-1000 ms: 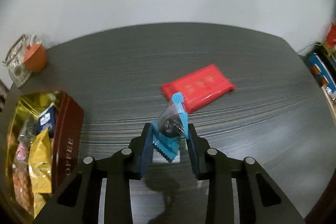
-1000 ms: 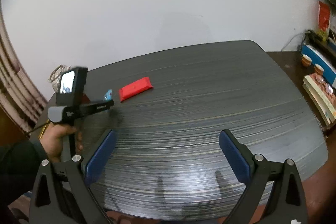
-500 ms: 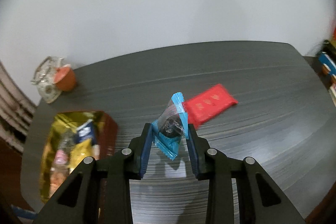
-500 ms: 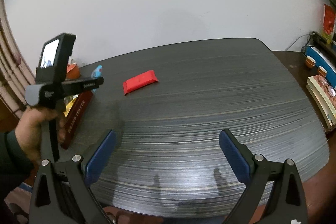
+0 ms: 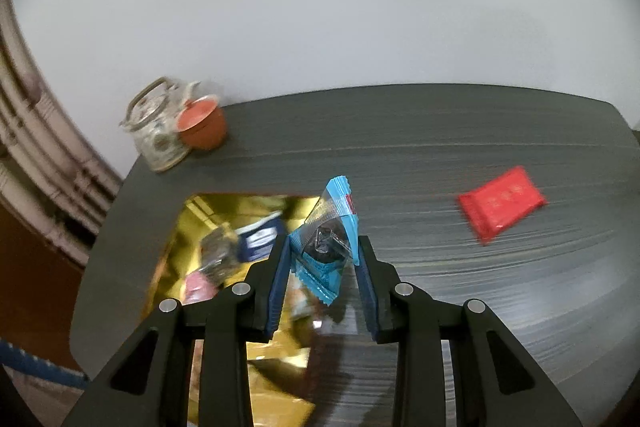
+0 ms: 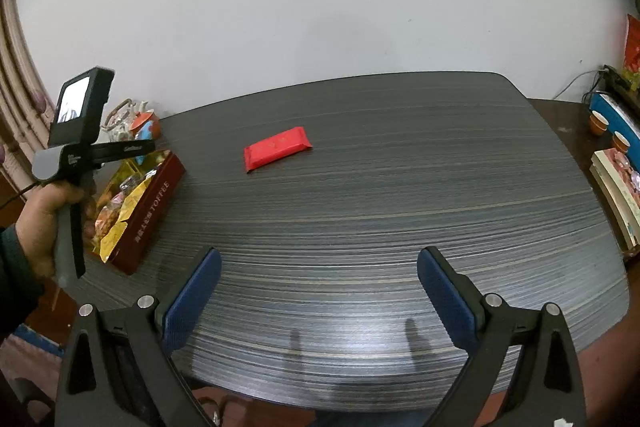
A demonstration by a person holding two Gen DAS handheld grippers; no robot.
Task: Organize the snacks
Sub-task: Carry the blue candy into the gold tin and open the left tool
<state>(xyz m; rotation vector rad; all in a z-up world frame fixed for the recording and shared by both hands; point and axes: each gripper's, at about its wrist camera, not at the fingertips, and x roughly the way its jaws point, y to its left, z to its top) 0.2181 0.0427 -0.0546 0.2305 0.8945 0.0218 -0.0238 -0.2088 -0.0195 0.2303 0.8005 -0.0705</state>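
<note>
My left gripper (image 5: pixel 323 247) is shut on a small blue snack packet (image 5: pixel 326 247) with a clear window, held in the air above the right edge of the open gold-lined toffee box (image 5: pixel 192 223). In the right wrist view the same gripper (image 6: pixel 150 145) hovers over the dark red box (image 6: pixel 154 209), which holds several wrapped snacks; the blue packet (image 6: pixel 146 135) shows at its tip. A red flat packet (image 5: pixel 502 207) (image 6: pixel 276 147) lies alone on the dark table. My right gripper (image 6: pixel 318 293) hangs open over the table's near edge with nothing between its fingers.
A glass teapot (image 5: pixel 154 131) and an orange cup (image 5: pixel 202 125) stand at the table's far left corner. Books (image 6: pixel 616 187) and small cups (image 6: pixel 598 123) sit on a side surface to the right. A person's hand (image 6: pixel 44 211) grips the left tool.
My left gripper has carried the blue packet up and to the left, away from the red packet and over the box. The right gripper has stayed where it was, still open.
</note>
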